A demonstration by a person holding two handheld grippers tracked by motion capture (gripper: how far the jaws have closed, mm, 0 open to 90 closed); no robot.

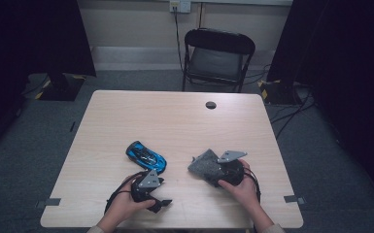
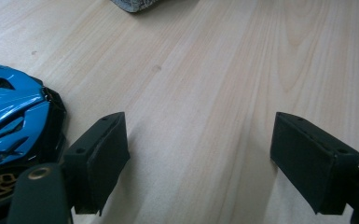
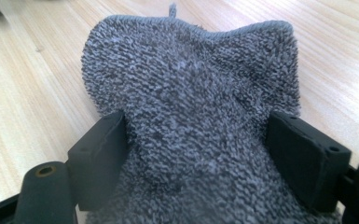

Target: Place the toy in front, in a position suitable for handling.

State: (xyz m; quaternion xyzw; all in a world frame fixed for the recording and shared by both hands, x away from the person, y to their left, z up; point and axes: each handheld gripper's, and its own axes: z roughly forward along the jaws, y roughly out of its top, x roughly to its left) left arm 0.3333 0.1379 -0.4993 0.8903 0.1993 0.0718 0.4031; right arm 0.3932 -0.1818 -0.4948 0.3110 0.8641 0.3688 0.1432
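A person sits at the near edge of a pale wooden table, a gripper in each hand. The right gripper lies low over a grey terry cloth, which sits bunched on the table a little right of centre, toward the near side; in the high view the cloth pokes out from under the grey three-cornered plate on top of that gripper. Seen along the right gripper's own jaws, the cloth spreads between them and runs forward beyond their tips, its hemmed far edge dipping in the middle. The jaws stand wide apart, one at each flank of the cloth, and the fabric brushes their inner faces (whether they truly press on it I cannot tell; nothing looks pinched or lifted). The left gripper rests near the front edge of the table, left of centre, with its jaws spread wide and nothing but bare wood between them. Just beside its left jaw, outside the gap, sits a blue toy car with black trim; from above the car lies at a slant just beyond the left gripper, well apart from the cloth. A black folding chair stands past the far side of the table.
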